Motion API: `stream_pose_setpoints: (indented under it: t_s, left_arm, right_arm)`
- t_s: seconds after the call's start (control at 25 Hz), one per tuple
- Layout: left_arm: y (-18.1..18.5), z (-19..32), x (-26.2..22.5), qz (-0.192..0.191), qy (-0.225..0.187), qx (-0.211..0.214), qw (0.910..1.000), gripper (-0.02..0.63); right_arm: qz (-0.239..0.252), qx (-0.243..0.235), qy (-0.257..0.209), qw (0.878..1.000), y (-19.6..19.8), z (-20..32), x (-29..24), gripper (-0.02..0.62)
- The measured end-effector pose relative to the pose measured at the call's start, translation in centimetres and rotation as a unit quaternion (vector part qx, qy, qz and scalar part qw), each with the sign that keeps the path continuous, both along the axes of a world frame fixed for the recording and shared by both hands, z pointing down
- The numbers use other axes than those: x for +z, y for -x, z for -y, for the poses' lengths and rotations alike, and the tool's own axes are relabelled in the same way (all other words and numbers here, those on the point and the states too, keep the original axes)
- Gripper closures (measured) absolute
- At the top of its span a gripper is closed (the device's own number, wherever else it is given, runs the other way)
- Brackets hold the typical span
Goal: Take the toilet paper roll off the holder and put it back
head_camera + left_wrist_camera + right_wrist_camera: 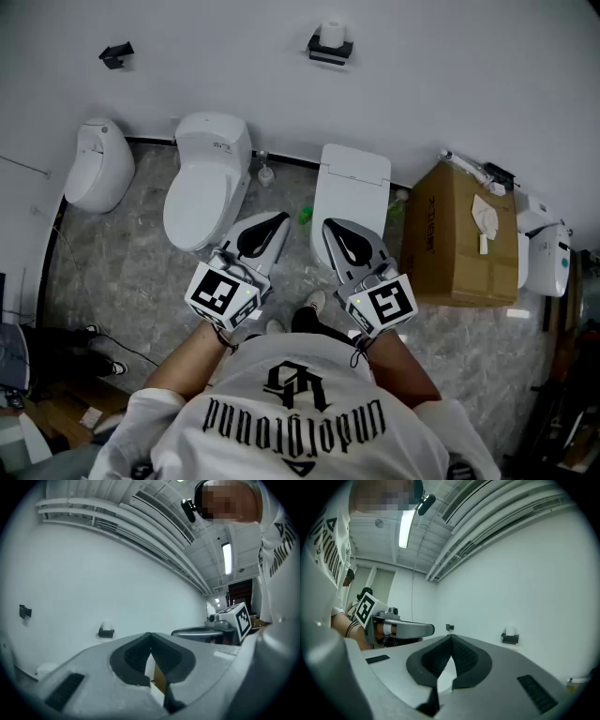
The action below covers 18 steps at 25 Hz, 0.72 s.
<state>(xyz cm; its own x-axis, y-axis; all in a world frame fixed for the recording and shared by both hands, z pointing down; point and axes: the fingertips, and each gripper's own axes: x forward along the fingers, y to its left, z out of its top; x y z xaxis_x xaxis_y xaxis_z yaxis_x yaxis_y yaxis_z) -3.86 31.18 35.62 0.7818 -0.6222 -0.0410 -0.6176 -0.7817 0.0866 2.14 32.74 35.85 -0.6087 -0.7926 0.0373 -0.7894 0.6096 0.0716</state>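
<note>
A white toilet paper roll (331, 34) sits on a small black holder (330, 52) fixed to the white wall, far ahead of both grippers. My left gripper (277, 220) and right gripper (331, 225) are held side by side close to the person's chest, pointing at the wall, both shut with nothing between the pads. In the left gripper view the roll (107, 625) shows small on the holder (106, 633), left of the closed left gripper (150, 634). The right gripper view has the roll (511, 630) right of the closed right gripper (451, 637).
Along the wall's foot stand a white toilet (206, 178), a second toilet (349, 192) and another white fixture (98, 164) at the left. A cardboard box (459, 234) stands at the right. A second black wall bracket (116, 53) hangs at the upper left.
</note>
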Motion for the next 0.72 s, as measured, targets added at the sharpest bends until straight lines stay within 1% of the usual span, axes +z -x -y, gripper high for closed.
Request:
stream_pose_setpoints:
  t_s: [0.32,0.72]
  left_arm:
    - [-2.2,4.1,0.7,0.010,0.003,-0.001,0.9999,0.592]
    - [-7.1,10.8,1.8,0.018,0.016,-0.010,0.9997,0.592]
  right_arm:
    - [0.002,-0.010,0.005,1.000,-2.9,4.1,0.5,0.592]
    - [0.010,-0.011,0.008,1.000,-8.4,10.9,1.4,0.592]
